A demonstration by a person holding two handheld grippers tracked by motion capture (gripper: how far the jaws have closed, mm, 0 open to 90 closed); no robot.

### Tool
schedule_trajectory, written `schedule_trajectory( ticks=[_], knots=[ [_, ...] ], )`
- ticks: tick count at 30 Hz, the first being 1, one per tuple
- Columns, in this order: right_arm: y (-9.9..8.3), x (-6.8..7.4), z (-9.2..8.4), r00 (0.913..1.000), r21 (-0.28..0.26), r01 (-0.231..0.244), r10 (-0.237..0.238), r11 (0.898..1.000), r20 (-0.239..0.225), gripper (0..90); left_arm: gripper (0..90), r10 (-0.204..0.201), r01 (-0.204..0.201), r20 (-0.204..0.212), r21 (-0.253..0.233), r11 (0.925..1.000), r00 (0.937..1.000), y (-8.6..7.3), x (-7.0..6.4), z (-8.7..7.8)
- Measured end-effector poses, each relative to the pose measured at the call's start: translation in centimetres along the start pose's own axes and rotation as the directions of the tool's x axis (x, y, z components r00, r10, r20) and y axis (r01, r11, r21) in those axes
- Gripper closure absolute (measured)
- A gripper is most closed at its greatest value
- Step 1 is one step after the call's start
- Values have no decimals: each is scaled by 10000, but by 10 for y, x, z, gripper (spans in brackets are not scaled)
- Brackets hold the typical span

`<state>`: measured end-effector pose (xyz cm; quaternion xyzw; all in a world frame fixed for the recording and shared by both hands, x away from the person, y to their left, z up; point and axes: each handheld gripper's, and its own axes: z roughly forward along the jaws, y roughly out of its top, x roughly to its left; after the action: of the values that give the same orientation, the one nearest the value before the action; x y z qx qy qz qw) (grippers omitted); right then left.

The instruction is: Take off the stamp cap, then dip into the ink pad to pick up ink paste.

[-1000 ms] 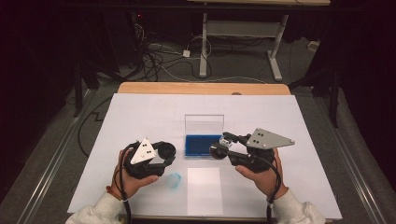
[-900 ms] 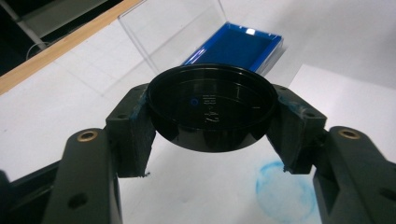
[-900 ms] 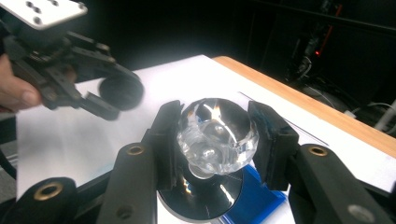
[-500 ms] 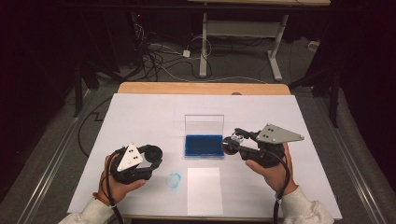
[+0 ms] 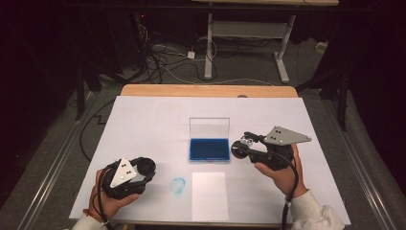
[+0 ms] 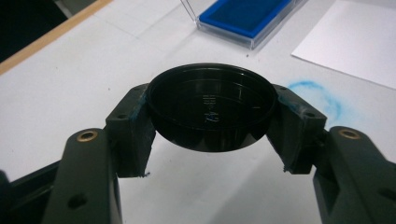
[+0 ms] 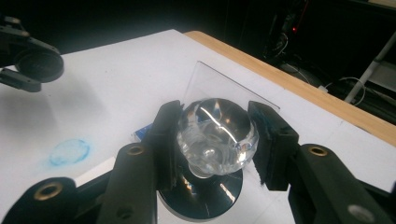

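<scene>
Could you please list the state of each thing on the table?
Ink pad box: open, clear lid upright.
Black cap: clamped in left tongs, off the table.
Stamp: clear knob clamped in right tongs.
White sheet: flat, unmarked.
Blue smudge: on the table cover.

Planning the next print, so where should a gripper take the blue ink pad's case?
Grip the ink pad case across its low base, jaws on the left and right short sides, coming from above. Its clear lid stands upright along the far edge, blocking that side.
</scene>
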<state>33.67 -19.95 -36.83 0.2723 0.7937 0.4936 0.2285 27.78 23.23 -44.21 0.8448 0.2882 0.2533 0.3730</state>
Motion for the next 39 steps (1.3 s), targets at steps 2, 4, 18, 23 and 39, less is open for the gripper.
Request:
schedule_trajectory(
  ticks=[2, 4, 18, 23, 39],
  knots=[
    [0, -2, 1, 9999, 146, -39, 41, 9999, -153, 571, 369, -76, 76, 3, -46, 10000, 10000, -1, 1, 1],
    [-1, -2, 3, 9999, 186, -86, 87, 9998, -61, 571, 369, -100, 100, 17, -58, 9999, 9999, 0, 1, 2],
    [-1, -5, 17, 9996, 478, 215, -207, 9986, -176, 571, 369, -308, 307, 304, 53, 9995, 9991, -3, 2, 6],
    [3, -5, 25, 9992, 564, 314, -300, 9979, -257, 571, 369, -358, 354, 335, 108, 9993, 9988, -5, 2, 6],
    [44, 6, 71, 9956, 800, 635, -575, 9948, -743, 571, 368, -402, 392, 245, 411, 9984, 9989, -6, 3, 8]
  ],
)
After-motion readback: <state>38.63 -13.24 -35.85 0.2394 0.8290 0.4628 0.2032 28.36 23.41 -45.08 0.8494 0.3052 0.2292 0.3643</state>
